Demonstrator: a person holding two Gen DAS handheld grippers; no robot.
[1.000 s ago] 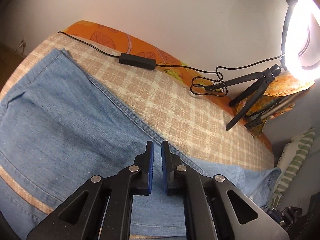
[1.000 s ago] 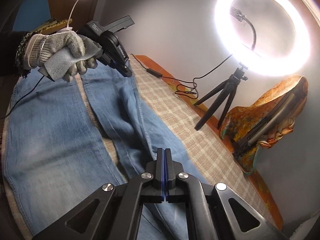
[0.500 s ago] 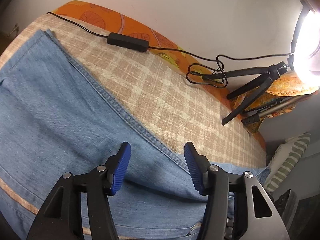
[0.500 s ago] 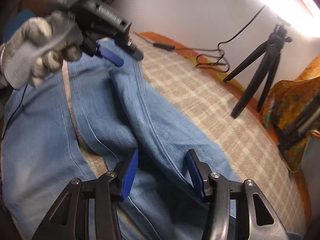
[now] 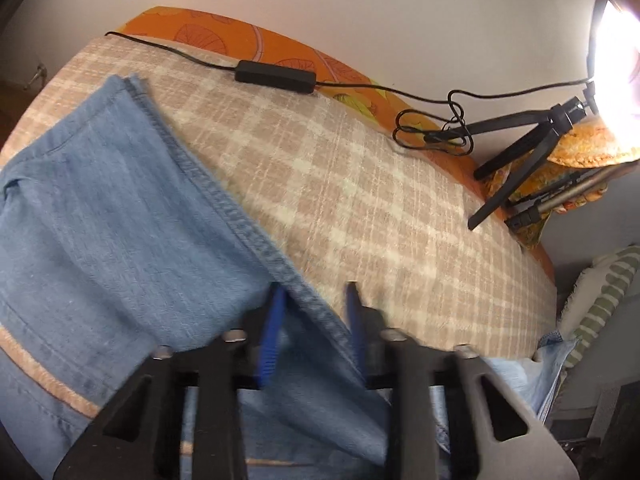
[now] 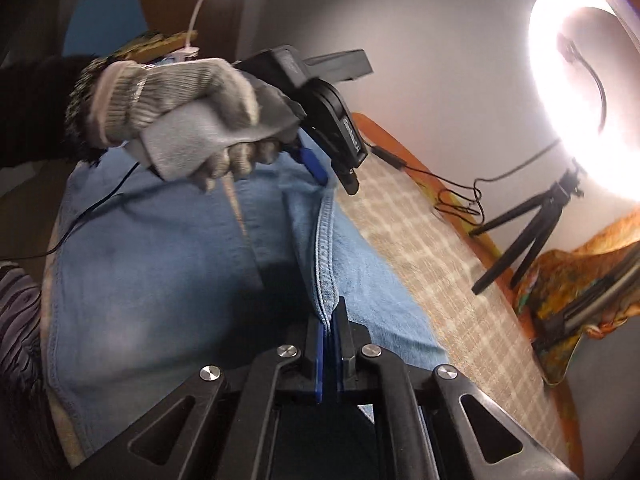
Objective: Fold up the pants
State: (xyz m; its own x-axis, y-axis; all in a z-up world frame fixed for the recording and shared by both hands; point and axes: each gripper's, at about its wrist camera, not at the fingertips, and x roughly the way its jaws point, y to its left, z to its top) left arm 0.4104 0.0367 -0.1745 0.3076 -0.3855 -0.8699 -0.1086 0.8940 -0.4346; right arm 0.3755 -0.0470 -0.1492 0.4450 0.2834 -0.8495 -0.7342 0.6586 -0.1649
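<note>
My right claw [image 6: 330, 320] is clenched on the stitched outer seam of the pants [image 6: 168, 264], its blue pads [image 6: 319, 356] pressed together with the doubled denim edge between them. My left claw [image 5: 314, 316] stands partly parted, one blue pad [image 5: 272, 332] on either side of the same seam, the denim passing between the pads; whether they yet press the cloth I cannot tell. In the right wrist view that claw [image 6: 324, 172] appears ahead of mine, gripped by my left hand [image 6: 180, 116] in a grey knitted glove. The pants lie on a bed [image 5: 360, 184] under both claws, their long axis running straight away from the right claw toward the left one, with the seam lifted into a ridge between the two. The denim is light blue, faintly mottled, with a double row of stitching along the seam and a hemmed edge at the far end ahead of the left claw. The bed cover is a beige and cream plaid weave, bordered beyond by an orange leaf-print sheet [image 5: 224, 36]. To the right of both claws stand a black tripod [image 6: 528, 232] carrying a lit ring light [image 6: 576, 92]; its black cable [image 5: 432, 120] with an inline box [image 5: 276, 76] trails across the cover ahead of the left claw. No containers are in view.
</note>
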